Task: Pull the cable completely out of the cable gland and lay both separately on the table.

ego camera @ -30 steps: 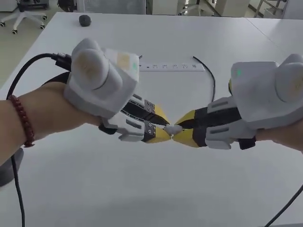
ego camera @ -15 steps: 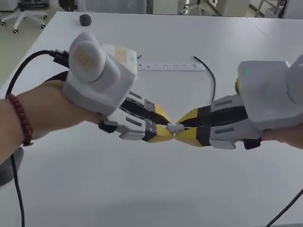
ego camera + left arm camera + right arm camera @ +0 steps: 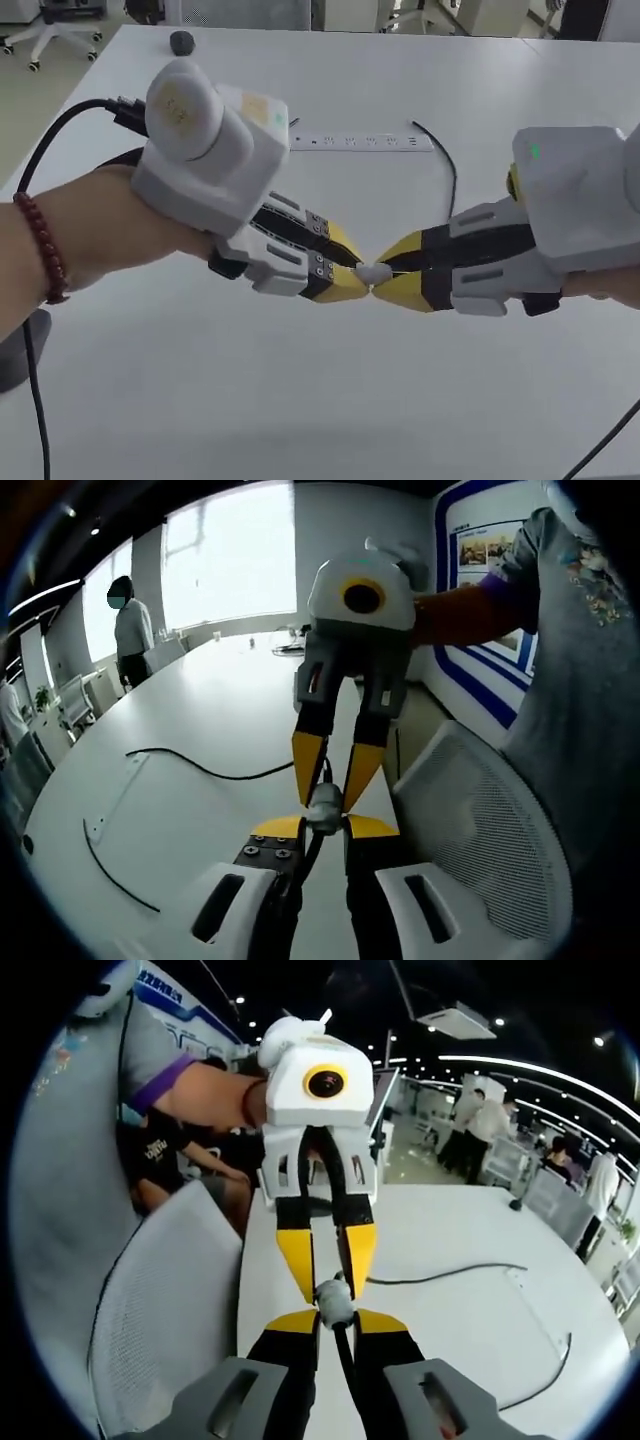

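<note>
The left gripper [image 3: 358,277] is closed narrowly on the cable gland [image 3: 372,271], held above the table [image 3: 300,400] at mid-scene. The gland is judged light, hard and slippery, best taken by its body; it is small and white. The thin, limp black cable [image 3: 346,1348] is pinched in the right gripper [image 3: 386,275].

left tongs [image 3: 360,276] — right tongs [image 3: 383,274] | both pinching cable gland [image 3: 371,272]

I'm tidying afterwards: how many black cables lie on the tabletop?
2. A long cable runs from beside the power strip toward the right gripper; a short curved cable lies apart from it. Others may be hidden.
</note>
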Available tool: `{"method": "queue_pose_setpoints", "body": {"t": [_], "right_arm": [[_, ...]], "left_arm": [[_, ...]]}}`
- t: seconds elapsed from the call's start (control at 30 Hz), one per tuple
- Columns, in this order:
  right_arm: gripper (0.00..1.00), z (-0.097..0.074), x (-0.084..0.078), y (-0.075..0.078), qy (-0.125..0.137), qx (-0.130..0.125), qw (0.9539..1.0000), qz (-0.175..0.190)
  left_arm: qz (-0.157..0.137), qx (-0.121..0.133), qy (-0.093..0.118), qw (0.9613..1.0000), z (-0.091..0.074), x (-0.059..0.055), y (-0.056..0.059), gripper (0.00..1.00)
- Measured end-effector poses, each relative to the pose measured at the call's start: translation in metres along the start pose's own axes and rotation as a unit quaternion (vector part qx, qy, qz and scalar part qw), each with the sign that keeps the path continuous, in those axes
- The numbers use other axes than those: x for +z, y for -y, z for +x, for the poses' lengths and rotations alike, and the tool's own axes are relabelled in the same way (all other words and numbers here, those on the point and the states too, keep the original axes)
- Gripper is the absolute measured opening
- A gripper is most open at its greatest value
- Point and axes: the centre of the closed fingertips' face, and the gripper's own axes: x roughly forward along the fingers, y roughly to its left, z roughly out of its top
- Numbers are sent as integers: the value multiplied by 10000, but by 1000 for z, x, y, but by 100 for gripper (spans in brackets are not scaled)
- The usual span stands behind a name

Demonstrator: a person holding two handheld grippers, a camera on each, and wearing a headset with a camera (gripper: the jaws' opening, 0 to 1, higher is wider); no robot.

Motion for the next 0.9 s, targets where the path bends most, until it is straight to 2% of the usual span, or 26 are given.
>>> {"method": "queue_pose_setpoints", "body": {"t": [0.1, 0.23, 0.27, 0.33, 0.37, 0.4, 0.43, 0.47, 0.53, 0.57, 0.63, 0.67, 0.77, 0.8, 0.87, 0.9], "right_arm": [[7, 0, 2, -1, -55, -29, 9995, -324], [7, 0, 2, -2, -67, -33, 9986, -520], [7, 0, 3, -2, -66, -56, 9978, -661], [7, 0, 3, -3, -52, -60, 9965, -827], [7, -1, 5, -1, -44, -144, 9938, -1100], [7, 0, 4, -5, -39, -84, 9952, -970], [7, 0, 4, -5, -40, -84, 9947, -1024], [7, -1, 4, -3, -46, -112, 9941, -1080], [7, -2, 4, -3, -39, -40, 9957, -928], [7, -2, 4, -3, -36, -66, 9953, -961], [7, -3, 5, -3, -24, -86, 9947, -1028], [7, -4, 5, -3, -37, -120, 9934, -1136], [7, -5, 6, -2, -18, -144, 9923, -1232], [7, -5, 7, -2, -1, -170, 9908, -1343], [7, -6, 7, -1, 9, -179, 9907, -1350], [7, -6, 7, -1, 18, -165, 9909, -1333]], "left_arm": [[-140, -25, 24, 9999, -1, 1, 0, 15], [-316, -70, 46, 9995, -2, 1, 1, 15], [-398, -81, 59, 9992, -3, 1, 1, 15], [-871, -174, 62, 9960, -4, 1, 3, 15], [-995, -166, 111, 9948, -4, 2, 1, 15], [-1214, -257, 113, 9922, -5, 2, 2, 15], [-1191, -246, 108, 9925, -6, 2, 1, 15], [-1030, -183, 149, 9944, -6, 3, 0, 15], [-1042, -209, 120, 9943, -5, 3, 2, 15], [-1005, -175, 130, 9947, -4, 4, 1, 15], [-1109, -202, 140, 9935, -4, 4, 0, 15], [-1350, -212, 160, 9905, -4, 5, 0, 15], [-1558, -209, 178, 9874, -5, 6, -2, 15], [-1834, -255, 157, 9826, -6, 6, -1, 15], [-1809, -238, 175, 9831, -6, 6, -4, 15], [-1879, -241, 146, 9818, -6, 5, -3, 15]]}}
